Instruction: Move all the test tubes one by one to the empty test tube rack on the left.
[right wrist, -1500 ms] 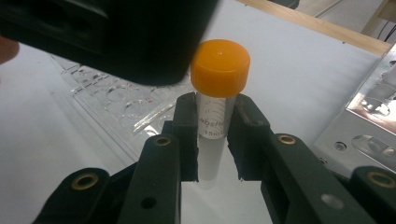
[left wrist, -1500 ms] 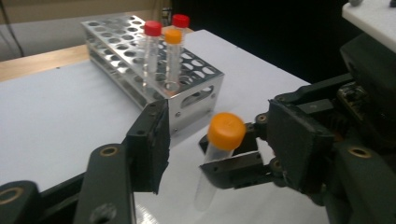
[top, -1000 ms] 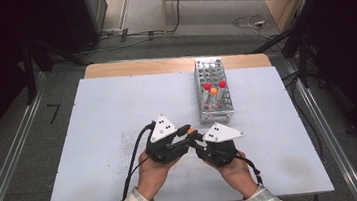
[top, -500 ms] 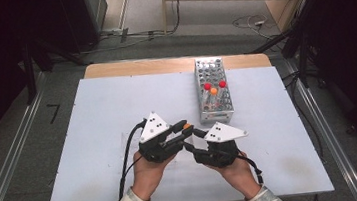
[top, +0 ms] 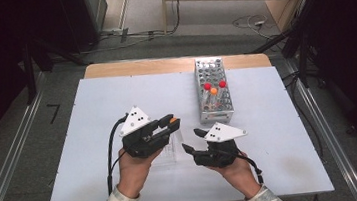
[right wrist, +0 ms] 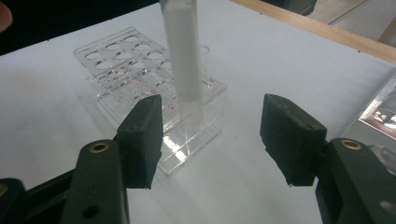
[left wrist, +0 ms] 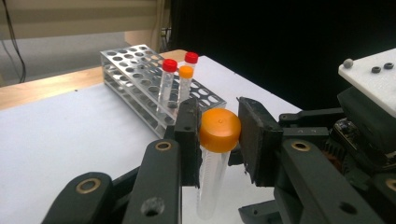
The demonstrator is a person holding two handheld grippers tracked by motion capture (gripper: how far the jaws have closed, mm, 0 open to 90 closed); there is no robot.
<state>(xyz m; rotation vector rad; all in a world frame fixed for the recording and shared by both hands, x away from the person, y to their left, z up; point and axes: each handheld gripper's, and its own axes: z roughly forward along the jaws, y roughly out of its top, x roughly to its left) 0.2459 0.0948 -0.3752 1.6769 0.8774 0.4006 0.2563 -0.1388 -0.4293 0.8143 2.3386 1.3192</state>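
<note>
Left claw point(left wrist: 218, 140) pinches the orange-capped tube point(left wrist: 212, 172) by its cap, long axis vertical, above the clear rack point(right wrist: 154, 88); right claw point(right wrist: 212, 135), just spreading with nothing between its pads, sits right of it

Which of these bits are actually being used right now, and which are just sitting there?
In use:
- orange-capped tube, clamped at its cap by the left gripper
- right gripper, jaws just opened, nothing between the pads
- clear rack under the tube

Just sitting there:
- metal rack with two red-capped tubes and one orange-capped
- cables on the floor
</note>
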